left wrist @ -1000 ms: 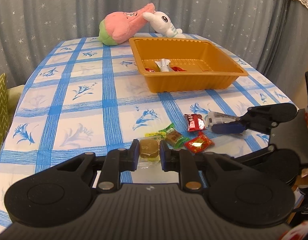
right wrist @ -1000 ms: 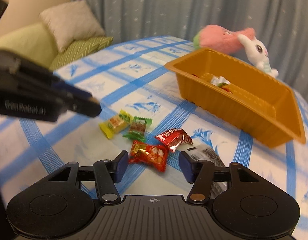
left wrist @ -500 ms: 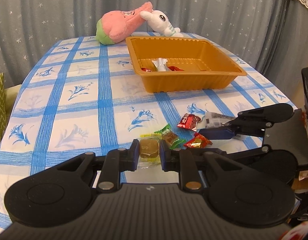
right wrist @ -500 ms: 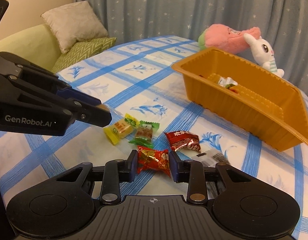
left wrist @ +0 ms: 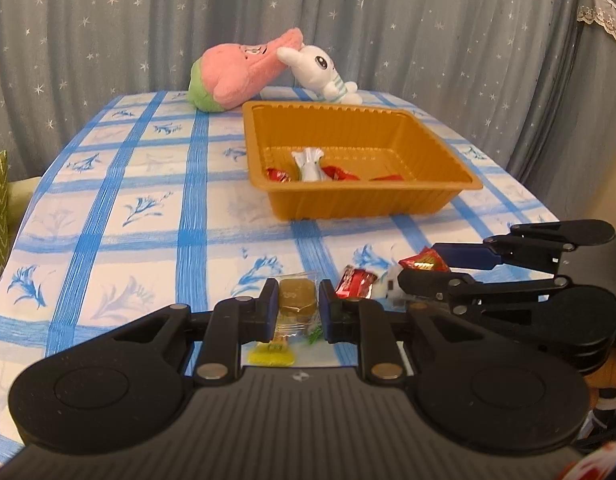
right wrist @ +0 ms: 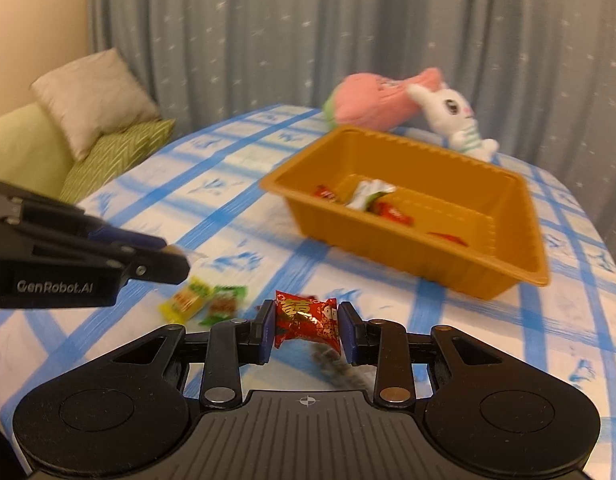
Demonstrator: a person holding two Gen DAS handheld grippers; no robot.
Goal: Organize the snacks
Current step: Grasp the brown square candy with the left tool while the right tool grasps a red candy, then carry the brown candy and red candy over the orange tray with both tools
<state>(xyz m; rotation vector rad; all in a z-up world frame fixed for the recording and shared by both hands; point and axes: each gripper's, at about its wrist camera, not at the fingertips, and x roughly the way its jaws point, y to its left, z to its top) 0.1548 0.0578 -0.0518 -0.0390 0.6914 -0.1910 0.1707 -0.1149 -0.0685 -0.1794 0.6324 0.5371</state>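
Two hand-held claws work over a bench (left wrist: 108,208) covered in a blue-checked cloth. The left claw (left wrist: 296,307) pinches a clear-wrapped brown candy (left wrist: 296,296). The right claw (right wrist: 307,326) pinches a red-and-gold sweet (right wrist: 308,320). Both hang above the bench, short of the orange tray (left wrist: 371,196).

The job looks partly done. About four wrapped snacks already lie in the tray, one silver-white and the rest red. Two are held. At least four seem left on the bench: a yellow candy (right wrist: 186,300), a green one (right wrist: 224,304), a red one (left wrist: 355,282) and a whitish packet. Two plush toys sit behind the tray.
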